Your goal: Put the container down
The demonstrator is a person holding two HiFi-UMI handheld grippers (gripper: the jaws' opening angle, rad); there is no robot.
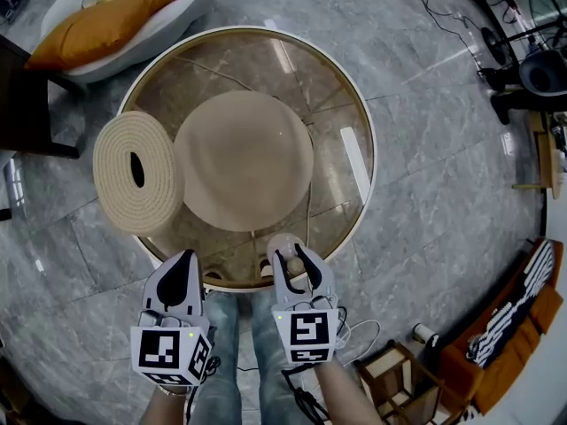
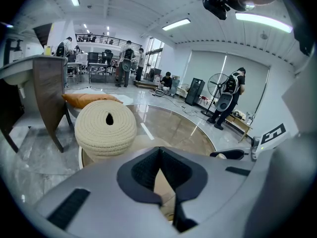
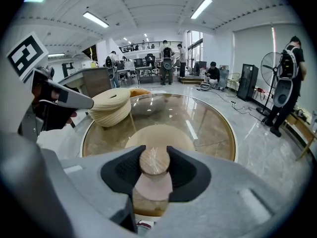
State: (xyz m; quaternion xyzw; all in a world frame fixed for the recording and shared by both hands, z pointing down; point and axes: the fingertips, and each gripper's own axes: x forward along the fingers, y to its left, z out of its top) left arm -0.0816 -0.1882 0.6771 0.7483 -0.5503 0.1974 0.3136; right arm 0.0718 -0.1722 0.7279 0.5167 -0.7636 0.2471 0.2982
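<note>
Printed marks are seen only on the gripper cubes: square black-and-white markers. The container (image 3: 153,183) – small, with a pale pink body and a round wooden lid (image 3: 154,161) – is pinched at its top between the jaws of the right gripper (image 1: 293,260), just above the near rim of the round glass table (image 1: 347,113). The left gripper (image 1: 182,266) is held beside it, jaws pressed together on nothing. A coiled rope basket (image 1: 136,173) is set at the table's left edge.
</note>
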